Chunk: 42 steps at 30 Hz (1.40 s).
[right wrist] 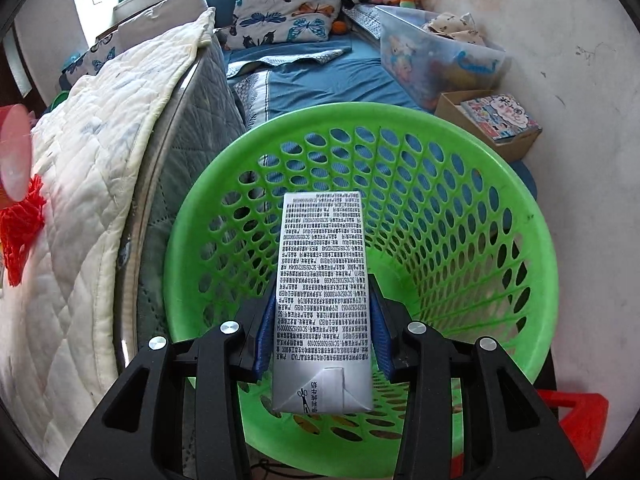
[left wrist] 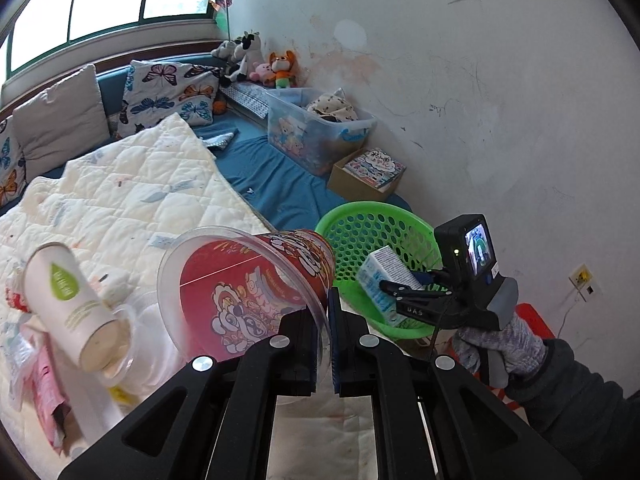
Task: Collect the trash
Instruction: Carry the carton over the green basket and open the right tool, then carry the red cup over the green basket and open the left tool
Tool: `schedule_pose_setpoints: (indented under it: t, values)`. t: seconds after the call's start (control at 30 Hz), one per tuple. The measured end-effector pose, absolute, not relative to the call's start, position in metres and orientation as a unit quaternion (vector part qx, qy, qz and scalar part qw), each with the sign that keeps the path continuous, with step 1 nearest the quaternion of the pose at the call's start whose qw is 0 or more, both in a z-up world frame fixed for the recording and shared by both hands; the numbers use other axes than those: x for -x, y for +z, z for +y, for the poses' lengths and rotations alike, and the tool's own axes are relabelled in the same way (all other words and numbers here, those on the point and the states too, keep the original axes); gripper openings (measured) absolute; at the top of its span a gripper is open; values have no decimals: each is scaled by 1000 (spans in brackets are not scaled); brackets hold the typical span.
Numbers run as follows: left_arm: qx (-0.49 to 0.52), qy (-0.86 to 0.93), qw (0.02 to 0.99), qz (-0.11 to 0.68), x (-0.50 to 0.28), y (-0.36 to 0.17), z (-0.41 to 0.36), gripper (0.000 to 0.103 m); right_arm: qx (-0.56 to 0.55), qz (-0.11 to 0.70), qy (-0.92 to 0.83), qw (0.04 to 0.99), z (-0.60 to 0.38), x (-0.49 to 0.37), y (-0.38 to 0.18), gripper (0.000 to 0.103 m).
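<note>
Green perforated plastic, the round basket (right wrist: 460,216) lies directly below and ahead of the right gripper (right wrist: 324,320), which is closed on a white rectangular drink carton (right wrist: 322,280) covered with small black print; the blue pads press on its two narrow sides, and the carton hangs over the mouth of the basket, not yet dropped. From the left wrist view, the left gripper (left wrist: 329,320) is closed on the thin rim of a clear plastic cup with a red cartoon print (left wrist: 248,280), which is held tilted, its bottom end pointing away toward the basket, to the right and a little ahead of this gripper. The basket looks almost empty; I can see only some small flat thing under the mesh at the bottom, and I cannot tell what it is. So I judge the task is at an early stage: two pieces are in the grippers and near the basket, none clearly inside. To the left of the left gripper, on the cream quilted bed cover (left wrist: 132,200), a white paper cup with a green drop mark (left wrist: 72,300) and some pink and white wrappers (left wrist: 36,392) remain to be collected.
</note>
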<state>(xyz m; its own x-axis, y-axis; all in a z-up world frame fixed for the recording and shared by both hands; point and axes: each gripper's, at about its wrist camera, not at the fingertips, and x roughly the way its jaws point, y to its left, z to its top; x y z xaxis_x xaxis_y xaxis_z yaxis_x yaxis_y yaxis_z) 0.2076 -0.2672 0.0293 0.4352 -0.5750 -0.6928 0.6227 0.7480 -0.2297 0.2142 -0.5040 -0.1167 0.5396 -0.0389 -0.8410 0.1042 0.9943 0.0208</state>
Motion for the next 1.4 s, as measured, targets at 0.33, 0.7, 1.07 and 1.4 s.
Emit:
schedule_pose_setpoints:
  t: [0.33, 0.7, 1.07, 1.4]
  values:
    - [-40, -367, 834, 410, -219, 12, -299, 5, -40, 460, -31, 887, -508, -195, -101, 49]
    - [-49, -375, 823, 424, -221, -6, -337, 5, -30, 436, -28, 899, -513, -156, -79, 54]
    - [-69, -381, 814, 433, -227, -22, -370, 6, -23, 426, -32, 904, -513, -134, -74, 56]
    - [-81, -382, 810, 437, -229, -32, -383, 17, -27, 427, -37, 903, -515, -127, -76, 56]
